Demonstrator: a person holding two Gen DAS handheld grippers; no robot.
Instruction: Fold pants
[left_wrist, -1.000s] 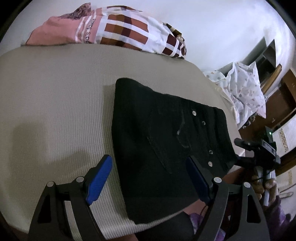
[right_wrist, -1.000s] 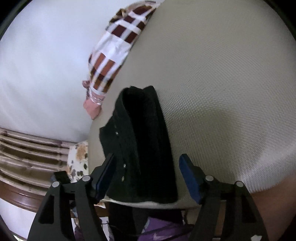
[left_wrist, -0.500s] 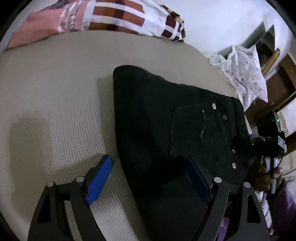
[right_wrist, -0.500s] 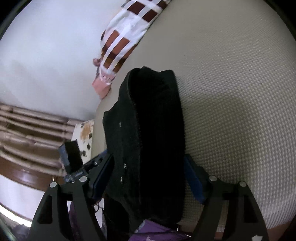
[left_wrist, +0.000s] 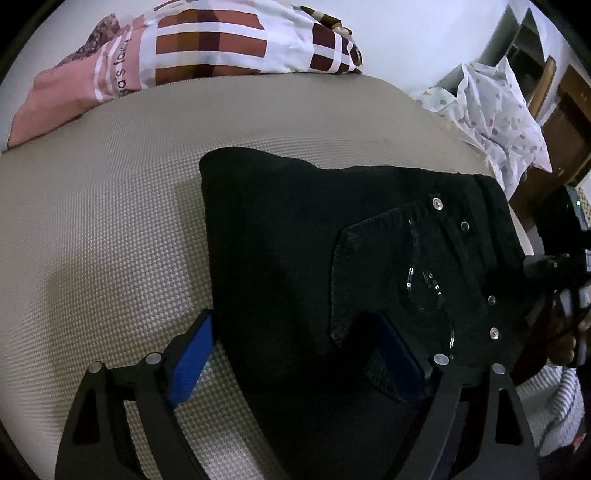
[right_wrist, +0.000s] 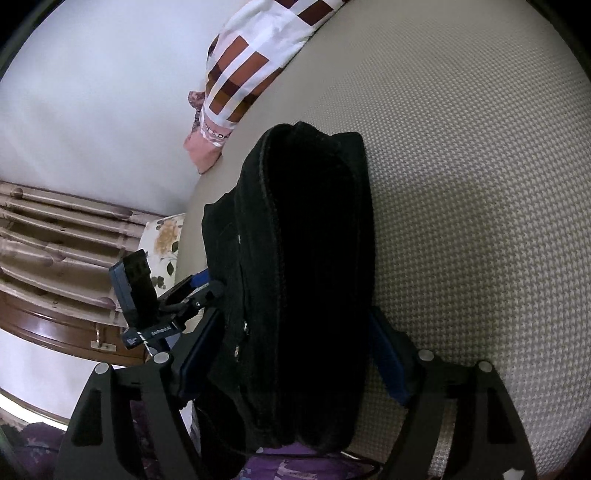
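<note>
Pants (left_wrist: 288, 251), black and folded into a thick bundle, lie on my beige textured bed cover (left_wrist: 103, 229), near its edge. From the left wrist camera I see the back pocket with its rivets and a line of sequins facing up, the waistband toward the right of the picture.

My left gripper (left_wrist: 295, 354) has just been widening its jaws, and they stand far apart now. The bright blue left pad (left_wrist: 194, 360) sits on the cover just beside the bundle's near left edge; the other pad (left_wrist: 397, 360) is down on the black cloth by the pocket. The bundle's near part lies between them, but I see no squeeze on it. The gripper points steeply down at the bed.

My right gripper (right_wrist: 291, 354) has also been easing wider. Its jaws straddle the bundle across its width, seen end-on with the folded layers stacked. The right-hand pad (right_wrist: 388, 362) is hard up against the cloth; the left-hand pad (right_wrist: 201, 354) is at the other side, and I cannot tell whether either presses. This gripper is tilted down more gently.

Beyond the bundle, a checked brown-and-white pillow (left_wrist: 221, 48) lies at the wall. In the right wrist view the left gripper's body shows at the bundle's far side.
</note>
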